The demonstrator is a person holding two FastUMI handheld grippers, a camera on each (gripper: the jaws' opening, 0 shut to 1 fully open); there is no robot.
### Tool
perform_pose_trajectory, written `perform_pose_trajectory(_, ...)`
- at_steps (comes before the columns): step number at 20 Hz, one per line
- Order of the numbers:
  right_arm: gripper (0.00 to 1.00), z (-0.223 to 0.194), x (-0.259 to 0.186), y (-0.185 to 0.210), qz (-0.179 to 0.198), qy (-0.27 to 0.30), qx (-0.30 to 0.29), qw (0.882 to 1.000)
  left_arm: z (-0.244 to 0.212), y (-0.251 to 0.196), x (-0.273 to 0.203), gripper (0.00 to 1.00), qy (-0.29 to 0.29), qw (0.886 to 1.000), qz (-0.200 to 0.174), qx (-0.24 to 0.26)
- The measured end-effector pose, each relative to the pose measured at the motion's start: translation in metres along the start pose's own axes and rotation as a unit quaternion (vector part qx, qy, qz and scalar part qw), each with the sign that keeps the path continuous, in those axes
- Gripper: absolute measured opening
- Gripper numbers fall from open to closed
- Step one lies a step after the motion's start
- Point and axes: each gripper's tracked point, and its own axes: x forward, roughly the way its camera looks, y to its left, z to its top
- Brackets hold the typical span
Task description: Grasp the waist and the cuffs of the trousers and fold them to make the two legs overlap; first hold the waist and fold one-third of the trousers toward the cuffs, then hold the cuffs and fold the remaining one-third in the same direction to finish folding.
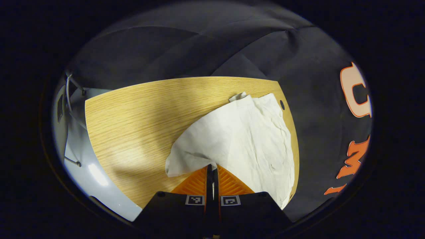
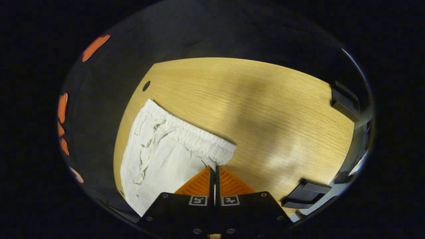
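The left gripper view rides just behind its own tongs (image 1: 212,167) and looks forward and down along them, close over the near edge of the white trousers (image 1: 245,139) and across the wooden tabletop (image 1: 132,122) toward the dark booth wall. The right gripper view sits the same way behind its tongs (image 2: 214,169), low and near the elastic waistband (image 2: 196,136), facing across the tabletop (image 2: 265,109) to the far wall. Both views share the trousers, the tabletop and a small dark hole (image 1: 282,105) (image 2: 146,86) near its edge.
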Motion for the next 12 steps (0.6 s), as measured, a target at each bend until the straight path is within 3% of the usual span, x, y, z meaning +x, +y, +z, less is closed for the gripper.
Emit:
perform_pose_trajectory(8, 0.01, 0.024, -0.028, 0.027, 0.077, -0.028, 0.030, 0.996, 0.023, -0.048, -0.024, 0.04, -0.046, 0.994, -0.081, 0.057)
perform_pose_trajectory(12, 0.01, 0.016, -0.019, -0.001, 0.010, -0.026, -0.014, 1.000, 0.023, -0.048, -0.024, 0.04, -0.039, 0.995, -0.074, 0.062)
